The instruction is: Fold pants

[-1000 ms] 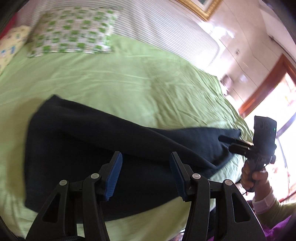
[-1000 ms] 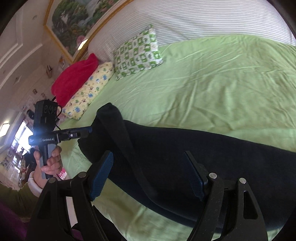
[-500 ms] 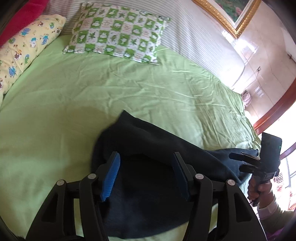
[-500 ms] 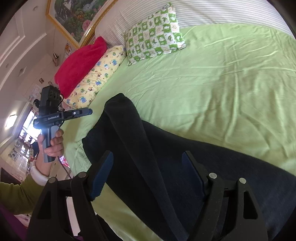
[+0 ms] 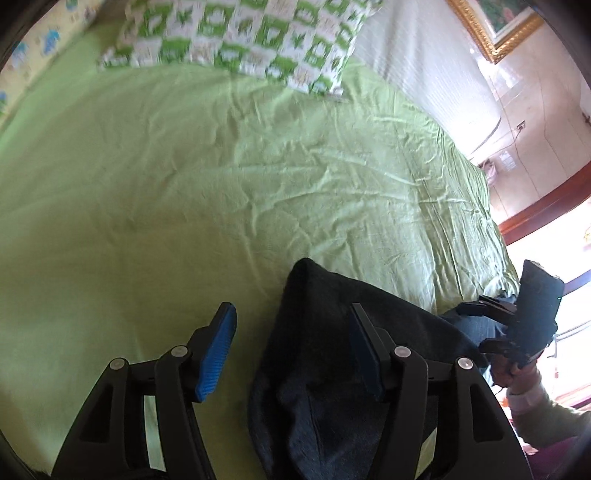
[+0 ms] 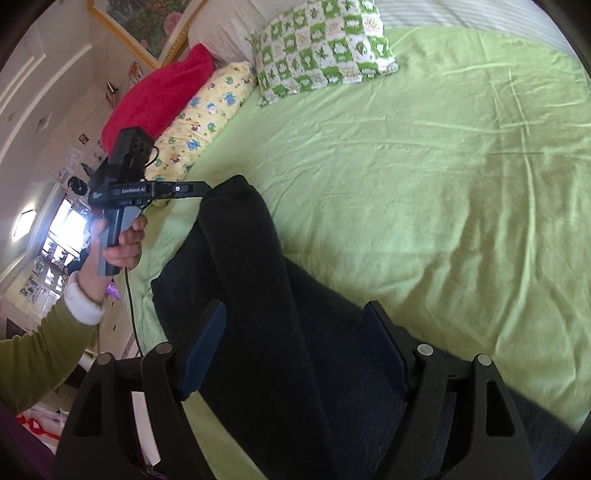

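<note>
On the green sheet (image 5: 184,177), dark pants (image 6: 280,317) lie folded.

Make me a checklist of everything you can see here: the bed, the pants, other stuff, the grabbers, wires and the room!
Surface: green bedsheet, wrinkled.
Job's things: dark pants, lying on the sheet near its edge, partly folded over.
Clutter: green checked pillow, yellow cartoon pillow, red pillow along the headboard side.
Grippers: left gripper open above the pants' end, its jaws have just been opening, gripping nothing; right gripper open over the pants.
Cables: black cable hanging below the left gripper's handle.
Surroundings: gold-framed painting, bright window.
</note>
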Tool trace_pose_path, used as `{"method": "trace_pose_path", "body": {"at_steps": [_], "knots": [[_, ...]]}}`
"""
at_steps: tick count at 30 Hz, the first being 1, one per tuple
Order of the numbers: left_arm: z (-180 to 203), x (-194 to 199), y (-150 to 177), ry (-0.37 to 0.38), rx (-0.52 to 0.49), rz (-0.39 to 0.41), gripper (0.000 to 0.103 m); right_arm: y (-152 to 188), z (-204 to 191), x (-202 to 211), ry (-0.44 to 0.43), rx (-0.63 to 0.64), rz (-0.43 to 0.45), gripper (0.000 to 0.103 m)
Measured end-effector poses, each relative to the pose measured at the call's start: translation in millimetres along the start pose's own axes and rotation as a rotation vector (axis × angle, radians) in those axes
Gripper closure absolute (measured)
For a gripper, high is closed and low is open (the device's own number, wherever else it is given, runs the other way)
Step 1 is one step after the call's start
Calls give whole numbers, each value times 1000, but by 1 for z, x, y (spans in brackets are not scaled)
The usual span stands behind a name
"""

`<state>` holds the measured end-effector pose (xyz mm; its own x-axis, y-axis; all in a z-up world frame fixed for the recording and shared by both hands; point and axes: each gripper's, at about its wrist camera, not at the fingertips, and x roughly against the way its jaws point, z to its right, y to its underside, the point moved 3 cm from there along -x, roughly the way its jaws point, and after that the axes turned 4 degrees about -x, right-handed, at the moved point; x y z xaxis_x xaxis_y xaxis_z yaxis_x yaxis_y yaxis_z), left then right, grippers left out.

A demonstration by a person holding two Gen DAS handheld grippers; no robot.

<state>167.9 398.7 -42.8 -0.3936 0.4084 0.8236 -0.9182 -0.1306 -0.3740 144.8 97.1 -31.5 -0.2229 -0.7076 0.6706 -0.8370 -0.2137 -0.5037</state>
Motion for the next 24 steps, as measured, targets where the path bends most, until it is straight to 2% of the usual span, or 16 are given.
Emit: {"method": "trace_pose_path", "body": {"at_steps": [3,6,8,10,11,12,14,15,16,19,24], "knots": [[-10,-16,-4,68,39,-57,39,-6,2,-10,-20,-4,-29,25],[-11,-24,-8,80,36,-67,39,-8,2,-21,-29,0,-62,25],[-9,-27,-10,85,29,-68,41,-9,1,-27,-33,6,-77,29],[-6,-27,-10,94,14,-65,46,-11,-1,-34,-34,16,-98,39],[-3,-28,-10,99,0,-65,62,-12,-2,-36,-30,23,-103,44],[1,-28,-8,104,-9,-72,74,-13,-2,-37,-30,27,-103,48],[8,-27,-5,59,-37,-52,77,-13,-3,-37,-48,31,-108,69],[11,-25,-4,40,-48,-39,87,-13,-4,-36,-54,35,-111,71],[14,-22,-3,24,-58,-25,91,-13,-6,-35,-48,48,-106,79],[20,-3,3,33,-52,32,95,-12,-15,-26,-48,83,-91,85],[40,32,20,19,-90,111,96,-4,-40,-9,-32,148,-43,87]]}}
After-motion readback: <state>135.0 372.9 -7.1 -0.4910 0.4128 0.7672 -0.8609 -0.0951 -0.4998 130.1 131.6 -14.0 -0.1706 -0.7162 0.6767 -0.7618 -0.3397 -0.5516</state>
